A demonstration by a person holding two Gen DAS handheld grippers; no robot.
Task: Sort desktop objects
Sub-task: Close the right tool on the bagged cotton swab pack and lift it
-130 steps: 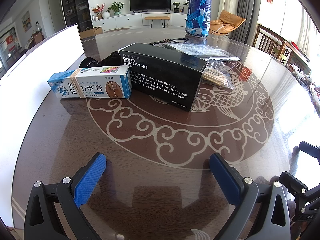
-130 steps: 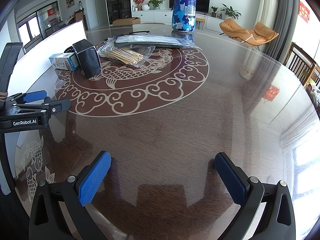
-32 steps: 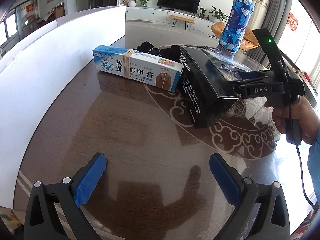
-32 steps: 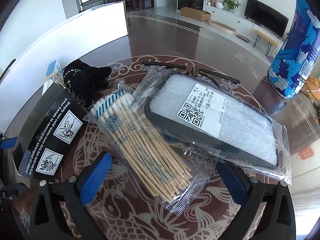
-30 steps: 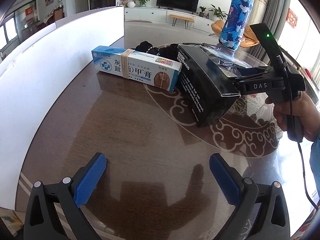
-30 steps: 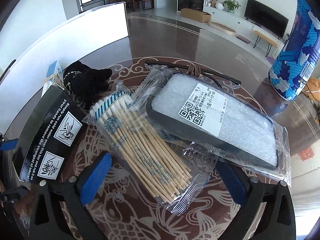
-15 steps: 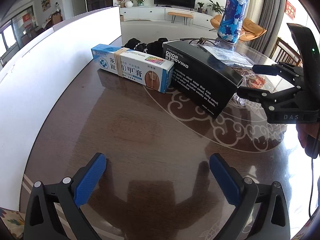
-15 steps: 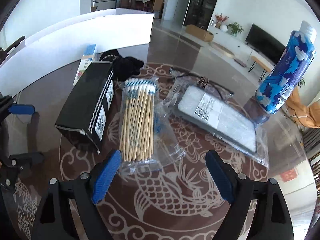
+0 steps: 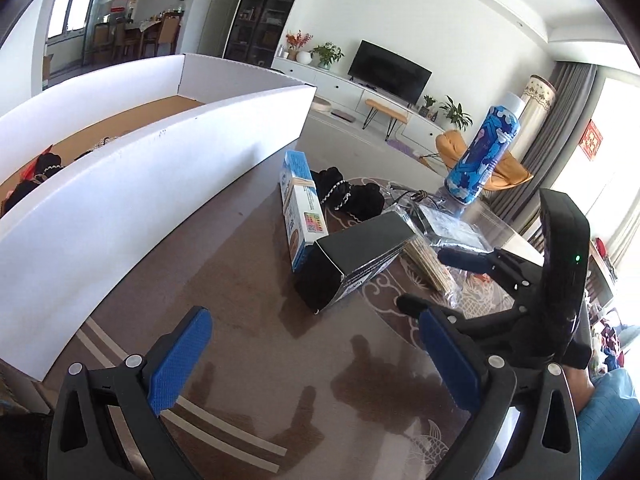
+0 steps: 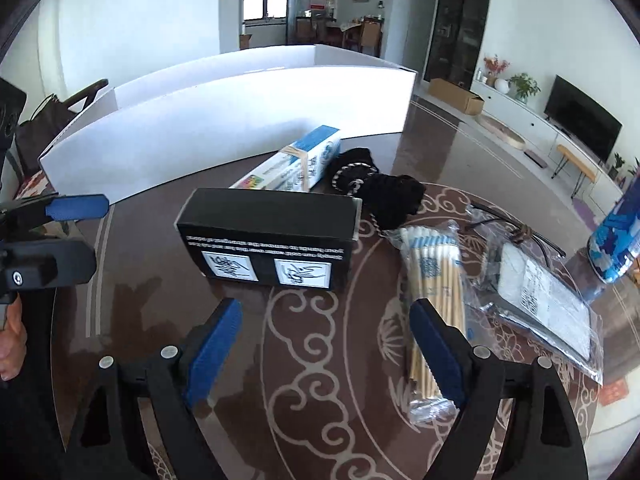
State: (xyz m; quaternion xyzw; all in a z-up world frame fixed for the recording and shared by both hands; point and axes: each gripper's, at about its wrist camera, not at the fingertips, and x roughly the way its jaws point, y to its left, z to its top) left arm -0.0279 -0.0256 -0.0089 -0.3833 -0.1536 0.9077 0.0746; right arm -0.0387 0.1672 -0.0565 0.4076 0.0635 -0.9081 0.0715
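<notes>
Black box [image 10: 268,236] lies on the tabletop [image 10: 320,360] at twelve o'clock from your right hand-held gripper [image 10: 326,344], whose jaws stand wide and hold nothing. The swab pack [image 10: 434,292] lies at two o'clock, just beside the right jaw. Your left hand-held gripper [image 9: 316,360] is also wide and holds nothing, over bare wood, with the white bin [image 9: 140,176] at ten o'clock. Reach carelessly and the right jaw may snag the swab wrapper, or nudge the box into the blue carton [image 10: 296,164] behind it.
</notes>
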